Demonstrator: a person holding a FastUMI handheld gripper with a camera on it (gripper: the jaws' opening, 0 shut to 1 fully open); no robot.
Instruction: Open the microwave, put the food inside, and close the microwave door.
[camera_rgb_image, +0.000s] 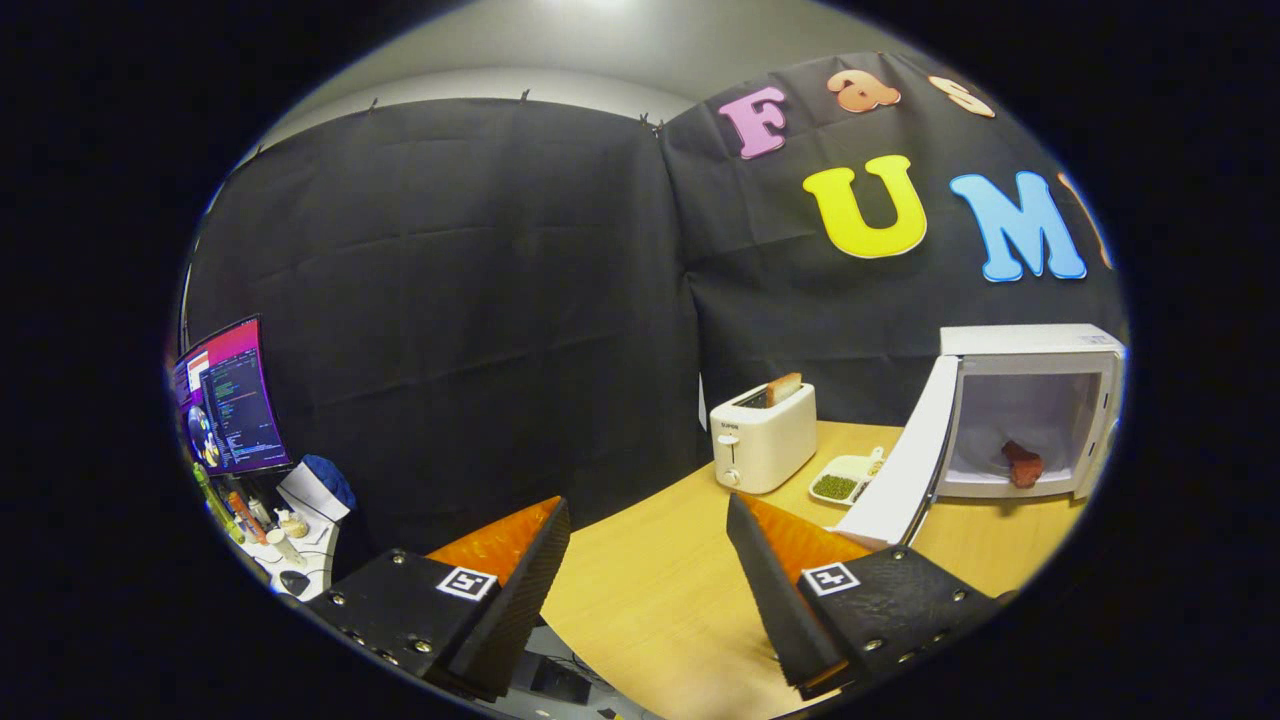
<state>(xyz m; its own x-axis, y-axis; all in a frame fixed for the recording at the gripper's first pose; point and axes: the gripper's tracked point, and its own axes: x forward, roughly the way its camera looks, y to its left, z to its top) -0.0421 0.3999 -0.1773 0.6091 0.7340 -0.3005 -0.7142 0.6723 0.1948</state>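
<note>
Gripper (648, 520) fingers spread wide, nothing between them, over near edge of wooden table (660, 590). Far right: white microwave (1030, 345), door (905, 460) swung open. Reddish food piece (1022, 465) lies inside cavity, near front lip. Left of door: white tray (850, 470), one compartment holding green bits. Further left: toaster (762, 437), bread slice (783, 388) upright in slot.

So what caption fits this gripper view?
Open gripper holds nothing; food sits inside the microwave, door open.
</note>
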